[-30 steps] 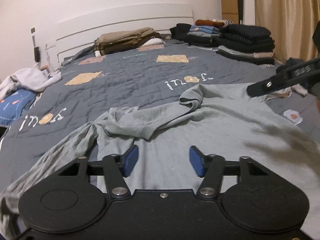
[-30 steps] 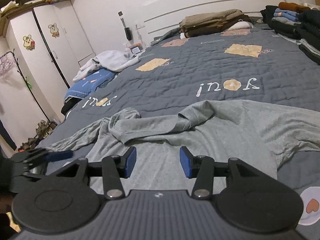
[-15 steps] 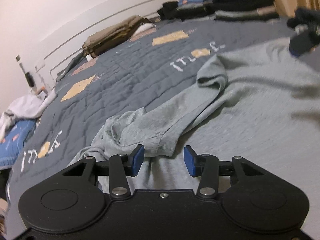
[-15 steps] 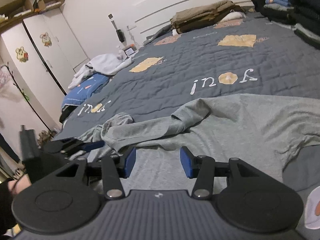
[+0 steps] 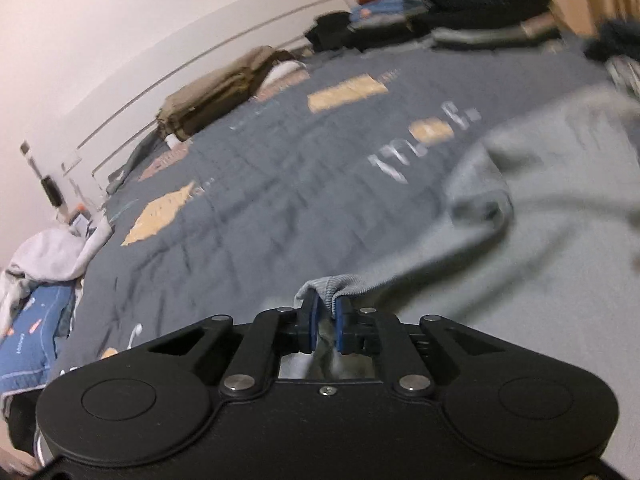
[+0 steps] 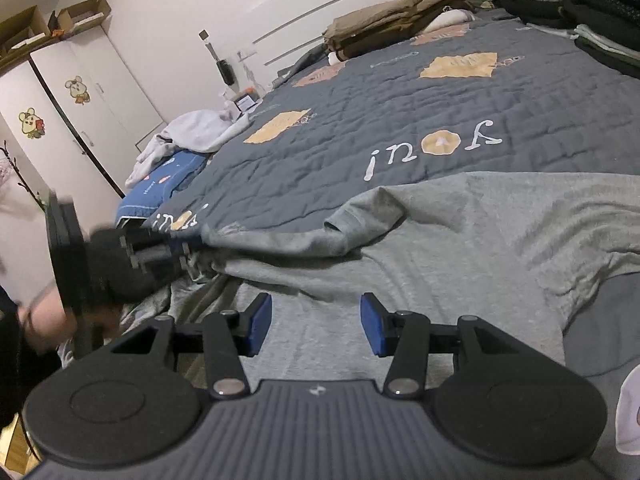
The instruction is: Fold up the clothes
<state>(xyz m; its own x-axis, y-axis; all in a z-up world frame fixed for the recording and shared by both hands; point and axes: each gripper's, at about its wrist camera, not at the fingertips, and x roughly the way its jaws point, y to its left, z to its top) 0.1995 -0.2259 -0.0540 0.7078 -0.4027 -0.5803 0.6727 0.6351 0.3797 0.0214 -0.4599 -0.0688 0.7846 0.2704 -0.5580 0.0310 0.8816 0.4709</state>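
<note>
The left tool (image 5: 325,322) points down at a slant near the bed's left edge, its blue pads having just closed on the ribbed cuff of the grey long-sleeved cotton shirt (image 6: 460,248). The shirt lies spread across the near part of the grey quilted bedspread (image 6: 400,120). The right tool (image 6: 316,324) (jaws about half open, holding nothing) hovers over the shirt's body.

Left wrist view low and close behind its gripper (image 5: 324,322), tilted, facing up the bed toward the headboard (image 5: 224,60), right wrist view close behind its gripper (image 6: 316,330), likewise facing, both sharing grey shirt (image 6: 460,240), quilt (image 6: 400,112).
</note>
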